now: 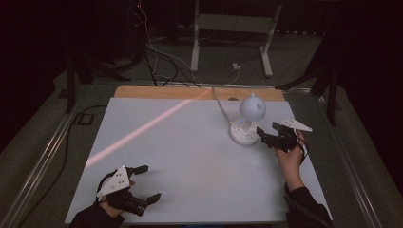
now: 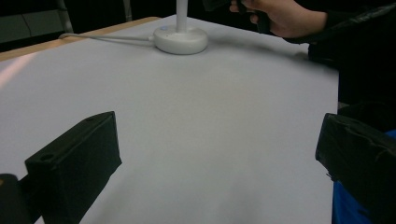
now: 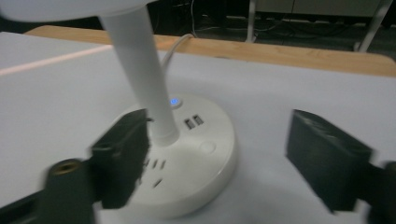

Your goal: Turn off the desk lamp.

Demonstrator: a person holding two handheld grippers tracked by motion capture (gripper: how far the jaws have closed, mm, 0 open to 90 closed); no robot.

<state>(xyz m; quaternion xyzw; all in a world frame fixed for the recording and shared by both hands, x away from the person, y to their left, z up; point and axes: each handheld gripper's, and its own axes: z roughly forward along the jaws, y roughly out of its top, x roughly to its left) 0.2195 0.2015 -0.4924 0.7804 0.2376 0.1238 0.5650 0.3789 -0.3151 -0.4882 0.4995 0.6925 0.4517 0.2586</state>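
A white desk lamp [image 1: 251, 108] with a round head stands on a round white base [image 1: 244, 132] at the table's right rear. The base [image 3: 196, 158] has a lit blue button [image 3: 174, 101], USB ports and socket slots, and its stem [image 3: 140, 70] rises from it. My right gripper [image 1: 267, 130] is open just right of the base, its jaws spread either side of the base's near part. My left gripper [image 1: 147, 182] is open low over the near left of the white table top [image 1: 190, 156], nothing between its jaws. From it the base [image 2: 180, 39] shows far off.
The lamp's white cable [image 1: 219, 102] runs back over the wooden rear edge [image 1: 190, 93]. A pinkish streak of light [image 1: 142, 130] crosses the table. Black cables [image 1: 157, 61] and a white frame's legs [image 1: 266, 47] lie on the floor behind.
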